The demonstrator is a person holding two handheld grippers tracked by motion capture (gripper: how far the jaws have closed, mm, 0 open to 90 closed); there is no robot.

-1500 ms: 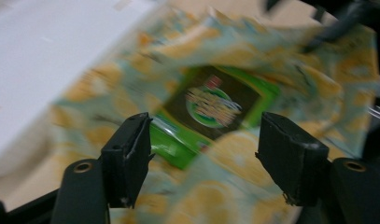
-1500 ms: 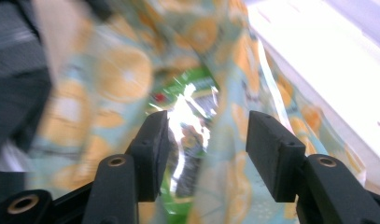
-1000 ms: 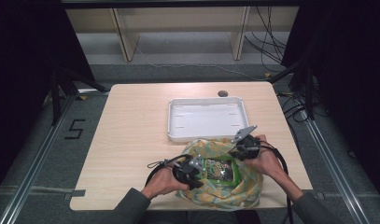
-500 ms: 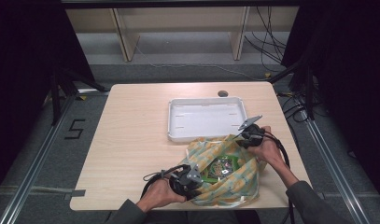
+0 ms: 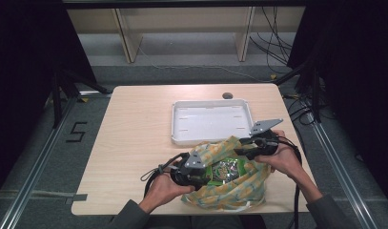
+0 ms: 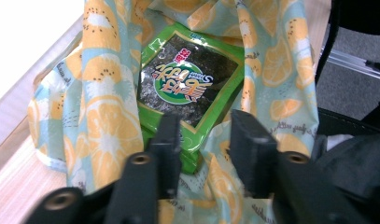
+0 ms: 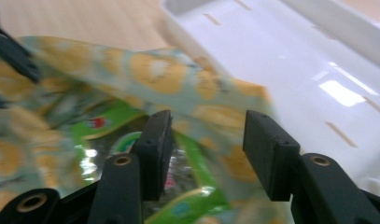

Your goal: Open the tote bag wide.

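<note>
Seaweed snack packet (image 6: 190,88) | lies inside the orange-print bag (image 5: 229,183) at the worktop's (image 5: 134,143) near right edge, near of the white tray (image 5: 210,121) | left hand-held gripper (image 6: 204,140): jaws parted, straddling the packet's edge, gripping nothing | right hand-held gripper (image 7: 204,137): jaws apart over the bag's far rim, empty | risk: left jaws may pinch bag cloth with the packet, dragging the bag.

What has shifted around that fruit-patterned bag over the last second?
The right gripper drew back from the bag's middle toward the white tray; its jaws stand open at the cloth bag rim. The left gripper slid slightly toward the person, then back, jaws open at the green seaweed packet. Bag, packet and tray stayed put.
</note>
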